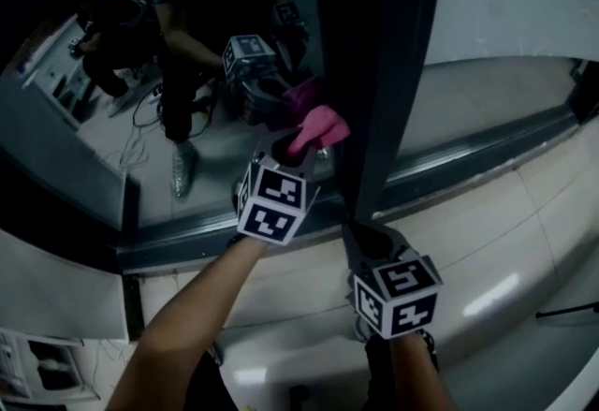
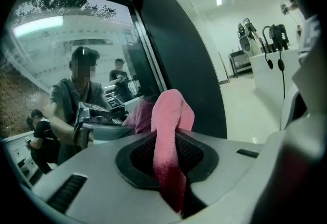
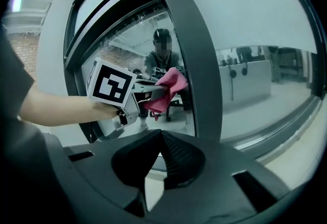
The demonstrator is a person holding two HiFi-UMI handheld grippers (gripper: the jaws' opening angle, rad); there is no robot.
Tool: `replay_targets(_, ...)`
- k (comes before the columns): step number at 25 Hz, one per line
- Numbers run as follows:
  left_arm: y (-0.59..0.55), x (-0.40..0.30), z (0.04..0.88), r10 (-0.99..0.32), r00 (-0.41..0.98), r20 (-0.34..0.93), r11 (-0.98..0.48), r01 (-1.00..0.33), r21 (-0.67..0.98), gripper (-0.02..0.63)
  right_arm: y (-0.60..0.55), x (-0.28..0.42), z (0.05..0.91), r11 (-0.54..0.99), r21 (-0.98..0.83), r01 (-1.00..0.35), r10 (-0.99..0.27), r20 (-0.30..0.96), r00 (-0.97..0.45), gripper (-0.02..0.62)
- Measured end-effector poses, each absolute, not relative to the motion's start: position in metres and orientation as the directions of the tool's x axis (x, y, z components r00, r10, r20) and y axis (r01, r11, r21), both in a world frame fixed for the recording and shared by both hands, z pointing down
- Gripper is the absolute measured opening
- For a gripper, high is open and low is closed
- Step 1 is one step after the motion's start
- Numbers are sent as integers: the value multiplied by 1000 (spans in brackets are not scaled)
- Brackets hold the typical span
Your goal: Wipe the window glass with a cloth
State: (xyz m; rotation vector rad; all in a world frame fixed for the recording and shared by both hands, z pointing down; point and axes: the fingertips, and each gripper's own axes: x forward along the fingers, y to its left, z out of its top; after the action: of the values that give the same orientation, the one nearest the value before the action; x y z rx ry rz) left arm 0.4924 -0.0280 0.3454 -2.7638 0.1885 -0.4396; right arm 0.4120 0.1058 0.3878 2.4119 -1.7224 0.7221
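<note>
The left hand-held gripper (image 1: pixel 298 149) is clamped on the pink cloth (image 1: pixel 321 126), whose free end meets its own reflection on the glass (image 1: pixel 211 166) — just at 9 o'clock of the dark mullion (image 1: pixel 379 72). At 5 o'clock of it, the right hand-held gripper (image 1: pixel 372 233) sits by the sill (image 1: pixel 487 152) — jaws together, nothing between.

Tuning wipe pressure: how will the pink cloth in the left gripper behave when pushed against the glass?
Likely floppy: the pink cloth folds over itself above the left gripper, so it should bunch rather than push back. Its fuzzy nap suggests it drags on the window glass rather than slipping. Probably light; one pinch holds it.
</note>
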Motion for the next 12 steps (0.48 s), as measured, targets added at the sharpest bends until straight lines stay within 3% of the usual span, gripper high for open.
replay_targets(4,-23,496,373,-161,941,297,-941,-56,-333,60,101,416,412,-384,-214,-898,-853,454,257,-2)
replay_targets(9,-19,491,485,-161,917,364,-937,-26,-349,60,101,414,516,-398,-267,-878,-845,479,238,-3)
replay_targets(12,-20,489,506,-164,908,385,-945,-33,-326,60,101,415,528,-404,-266,-875,-833,504,231,-3)
